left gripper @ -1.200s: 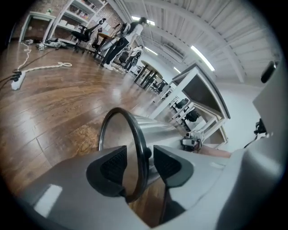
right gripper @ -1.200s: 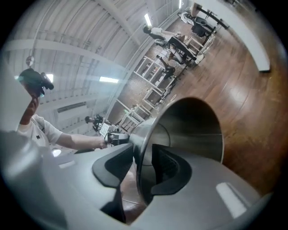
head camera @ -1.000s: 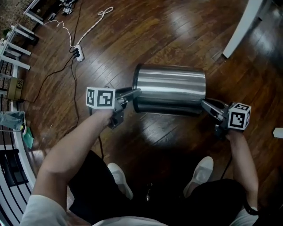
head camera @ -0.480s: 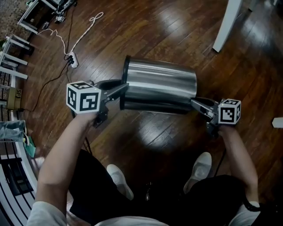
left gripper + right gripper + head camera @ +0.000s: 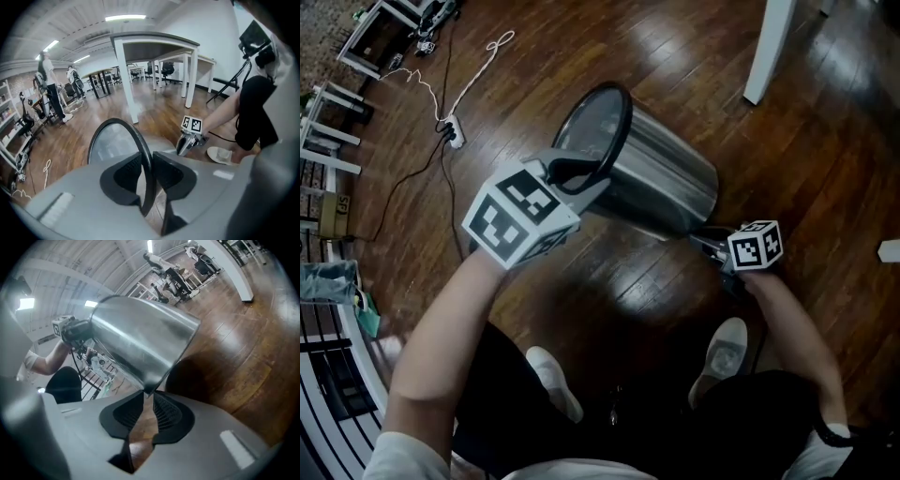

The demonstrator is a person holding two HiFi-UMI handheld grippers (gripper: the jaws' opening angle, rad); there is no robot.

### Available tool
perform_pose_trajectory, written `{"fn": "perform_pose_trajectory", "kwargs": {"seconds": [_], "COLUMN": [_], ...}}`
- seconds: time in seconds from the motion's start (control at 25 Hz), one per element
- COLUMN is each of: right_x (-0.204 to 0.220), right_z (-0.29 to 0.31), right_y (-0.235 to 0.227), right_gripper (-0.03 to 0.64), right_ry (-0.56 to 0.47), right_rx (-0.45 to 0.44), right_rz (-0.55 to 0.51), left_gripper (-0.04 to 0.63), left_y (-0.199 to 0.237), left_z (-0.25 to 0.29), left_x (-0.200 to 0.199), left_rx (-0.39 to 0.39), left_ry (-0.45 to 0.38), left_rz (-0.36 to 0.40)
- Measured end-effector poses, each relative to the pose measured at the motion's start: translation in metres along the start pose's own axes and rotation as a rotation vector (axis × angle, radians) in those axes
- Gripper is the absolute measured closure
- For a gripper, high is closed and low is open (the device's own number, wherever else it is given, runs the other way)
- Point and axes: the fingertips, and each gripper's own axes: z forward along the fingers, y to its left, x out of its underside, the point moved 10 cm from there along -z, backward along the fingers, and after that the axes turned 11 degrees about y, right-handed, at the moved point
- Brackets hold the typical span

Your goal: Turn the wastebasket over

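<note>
We hold a steel wastebasket (image 5: 661,183) aslant over the wooden floor (image 5: 675,56).

The head view shows the whole floor. Only the left gripper view shows white tables (image 5: 154,51) beyond the fingers. The wastebasket's long axis runs from our left gripper (image 5: 574,178) to our right gripper (image 5: 703,241), with its mouth raised at the left fingertips. The left jaws have just been closing and clamp the black rim (image 5: 623,117). The right jaws have just been opening; they stand narrowly apart, pinching the base edge at their tips.

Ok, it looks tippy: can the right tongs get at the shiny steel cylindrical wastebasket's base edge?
Likely yes: the right tongs, just opening, pinch the steel wastebasket by its base edge; nothing intervenes.
</note>
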Motion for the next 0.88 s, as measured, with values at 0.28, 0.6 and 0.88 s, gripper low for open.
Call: {"fn": "perform_pose_trajectory", "kwargs": {"seconds": [0.28, 0.6, 0.88], "right_x": [0.003, -0.022, -0.021], "right_z": [-0.002, -0.022, -0.026], "right_y": [0.011, 0.03, 0.045], "right_gripper": [0.554, 0.554, 0.554], "right_ry": [0.314, 0.288, 0.279], "right_rx": [0.22, 0.28, 0.298], "right_rz": [-0.197, -0.299, -0.341], "left_gripper": [0.529, 0.531, 0.528], "left_y": [-0.036, -0.095, -0.137], "left_z": [0.02, 0.048, 0.066], "left_x": [-0.041, -0.05, -0.027], "left_rx": [0.015, -0.005, -0.075], "left_ry": [0.024, 0.092, 0.149], "left_rz": [0.144, 0.345, 0.503]}}
